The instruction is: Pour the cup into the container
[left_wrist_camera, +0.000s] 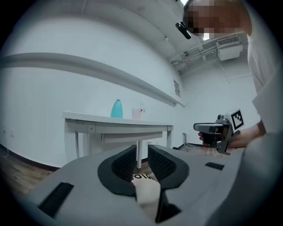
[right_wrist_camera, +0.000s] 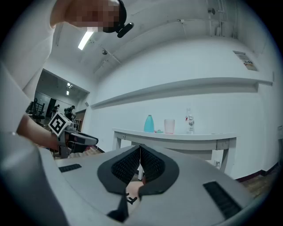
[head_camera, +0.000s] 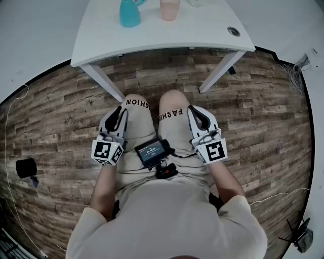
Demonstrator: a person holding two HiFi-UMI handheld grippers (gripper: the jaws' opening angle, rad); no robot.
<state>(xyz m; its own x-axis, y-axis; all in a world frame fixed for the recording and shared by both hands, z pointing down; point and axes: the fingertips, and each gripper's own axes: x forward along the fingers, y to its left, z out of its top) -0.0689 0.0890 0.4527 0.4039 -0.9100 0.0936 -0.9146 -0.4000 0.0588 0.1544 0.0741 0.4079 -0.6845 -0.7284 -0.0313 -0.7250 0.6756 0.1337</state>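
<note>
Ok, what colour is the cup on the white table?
The cup is pale pink; the head view shows it best.

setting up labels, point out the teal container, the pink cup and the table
teal container [head_camera: 129,16]: head view, its body
pink cup [head_camera: 169,10]: head view, its side wall
table [head_camera: 177,35]: head view, bare top

At twelve o'clock: a white desk [head_camera: 152,35], a teal container [head_camera: 129,14], a pale pink cup [head_camera: 169,9]. Brown wood-plank floor [head_camera: 263,101]. Black-and-white square markers on the left tool [head_camera: 120,112] and right tool [head_camera: 195,112].
</note>
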